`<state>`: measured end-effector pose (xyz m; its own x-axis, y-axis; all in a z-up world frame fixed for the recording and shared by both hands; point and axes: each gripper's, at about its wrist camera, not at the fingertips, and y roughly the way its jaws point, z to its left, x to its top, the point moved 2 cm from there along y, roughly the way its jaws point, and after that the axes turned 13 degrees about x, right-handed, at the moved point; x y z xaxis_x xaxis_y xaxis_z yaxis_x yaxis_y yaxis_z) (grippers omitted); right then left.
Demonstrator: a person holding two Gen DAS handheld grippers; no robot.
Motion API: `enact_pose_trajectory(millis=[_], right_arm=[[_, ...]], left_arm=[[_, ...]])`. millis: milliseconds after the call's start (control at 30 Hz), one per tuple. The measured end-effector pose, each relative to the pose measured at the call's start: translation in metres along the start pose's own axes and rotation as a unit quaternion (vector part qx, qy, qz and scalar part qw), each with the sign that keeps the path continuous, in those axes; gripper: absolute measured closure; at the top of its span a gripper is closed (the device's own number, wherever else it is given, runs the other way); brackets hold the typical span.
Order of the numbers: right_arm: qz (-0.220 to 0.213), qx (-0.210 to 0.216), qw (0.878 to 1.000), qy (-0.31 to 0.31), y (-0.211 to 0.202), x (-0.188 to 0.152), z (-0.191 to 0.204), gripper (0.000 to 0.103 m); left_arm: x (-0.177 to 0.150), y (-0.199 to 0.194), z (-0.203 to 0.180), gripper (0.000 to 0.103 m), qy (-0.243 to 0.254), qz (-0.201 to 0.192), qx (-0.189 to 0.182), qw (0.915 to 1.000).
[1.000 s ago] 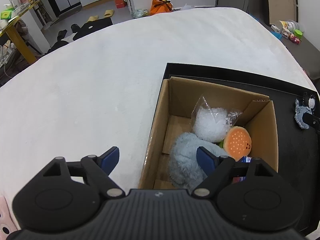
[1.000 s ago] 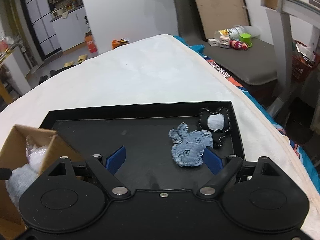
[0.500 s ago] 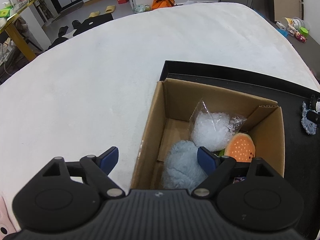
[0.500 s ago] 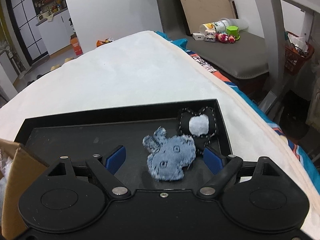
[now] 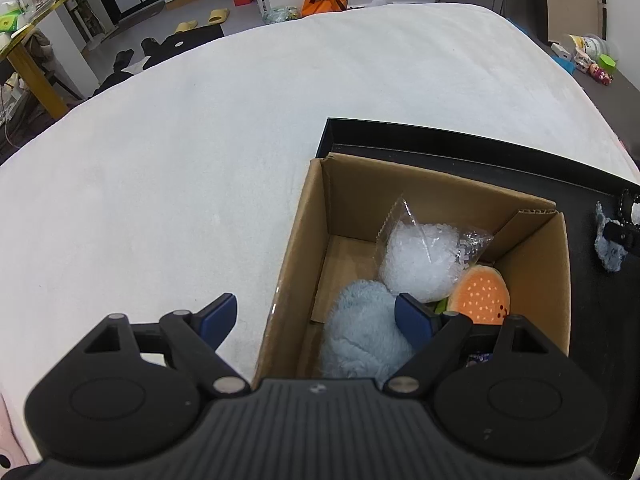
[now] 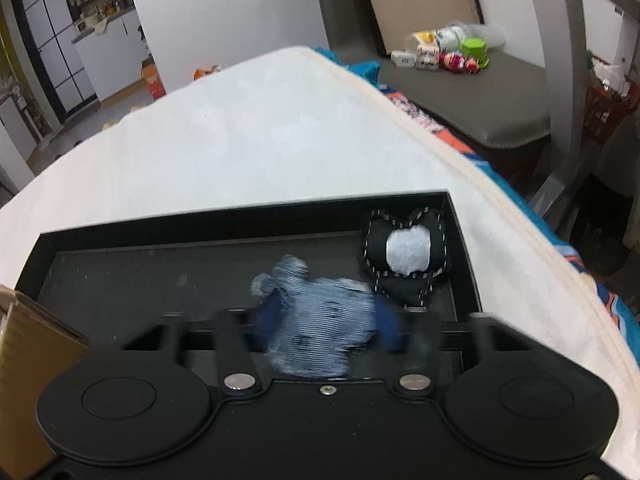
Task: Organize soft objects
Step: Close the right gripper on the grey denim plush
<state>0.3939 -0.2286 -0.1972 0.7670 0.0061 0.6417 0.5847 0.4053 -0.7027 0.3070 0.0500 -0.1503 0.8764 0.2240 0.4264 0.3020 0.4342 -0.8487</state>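
Note:
My right gripper [image 6: 328, 322] is closing its jaws, blurred, on a small denim plush [image 6: 320, 328] lying in the black tray [image 6: 160, 232]. The blue pads touch the plush on both sides. Just behind it, at the tray's right end, lies a black heart-shaped plush [image 6: 404, 256] with a white patch. My left gripper [image 5: 316, 318] hangs open over the left wall of the cardboard box [image 5: 304, 240], holding nothing. Inside the box lie a light blue fluffy plush [image 5: 360, 332], a clear bag of white filling [image 5: 420, 252] and an orange seeded plush [image 5: 480, 294].
The tray and box rest on a wide white bed [image 5: 200, 160]. Its right edge [image 6: 520, 220] drops off beside a grey bench [image 6: 480, 112] carrying small toys. A pink item [image 5: 8, 440] pokes in at the lower left. Beyond the bed's far side, the floor is cluttered.
My right gripper slid right and down over the denim plush, then closed from wide open onto it. The left gripper stayed open over the box, drifting only slightly.

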Motion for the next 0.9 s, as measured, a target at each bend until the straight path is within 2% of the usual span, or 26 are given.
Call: enact_pose_trajectory(millis=[67, 100, 233, 333, 533, 600, 667, 733, 800, 900], right_arm=[[-0.002, 0.000, 1.000, -0.002, -0.003, -0.002, 0.001, 0.072], [-0.003, 0.001, 1.000, -0.004, -0.004, -0.002, 0.002, 0.084], [-0.002, 0.008, 1.000, -0.007, -0.011, -0.004, 0.005, 0.097], [0.004, 0.015, 1.000, 0.008, -0.014, -0.006, 0.002, 0.103], [0.016, 0.023, 0.998, 0.050, -0.024, -0.013, -0.008, 0.103], [0.009, 0.026, 0.998, 0.061, -0.028, -0.012, -0.009, 0.097], [-0.008, 0.040, 0.995, 0.086, -0.031, -0.008, -0.013, 0.084], [-0.019, 0.042, 0.994, 0.096, -0.029, -0.005, -0.015, 0.053], [-0.024, 0.041, 0.994, 0.100, -0.025, -0.003, -0.015, 0.048], [-0.016, 0.046, 0.994, 0.101, -0.013, -0.003, -0.013, 0.048]], left_arm=[[0.000, 0.000, 0.001, 0.018, 0.000, -0.001, -0.001, 1.0000], [-0.001, 0.000, 0.001, 0.018, 0.000, -0.002, -0.001, 1.0000], [-0.002, -0.002, 0.002, 0.018, -0.002, -0.002, -0.001, 1.0000], [-0.003, -0.004, 0.003, 0.018, -0.002, -0.003, -0.001, 1.0000], [-0.004, -0.005, 0.005, 0.018, -0.005, -0.005, -0.002, 1.0000], [-0.004, -0.004, 0.006, 0.018, -0.005, -0.005, -0.003, 1.0000], [-0.004, -0.004, 0.006, 0.018, -0.005, -0.007, -0.002, 1.0000], [-0.003, -0.004, 0.005, 0.018, -0.004, -0.007, -0.003, 1.0000], [-0.004, -0.004, 0.005, 0.018, -0.001, -0.008, -0.003, 1.0000], [-0.002, -0.003, 0.005, 0.018, 0.000, -0.007, -0.002, 1.0000]])
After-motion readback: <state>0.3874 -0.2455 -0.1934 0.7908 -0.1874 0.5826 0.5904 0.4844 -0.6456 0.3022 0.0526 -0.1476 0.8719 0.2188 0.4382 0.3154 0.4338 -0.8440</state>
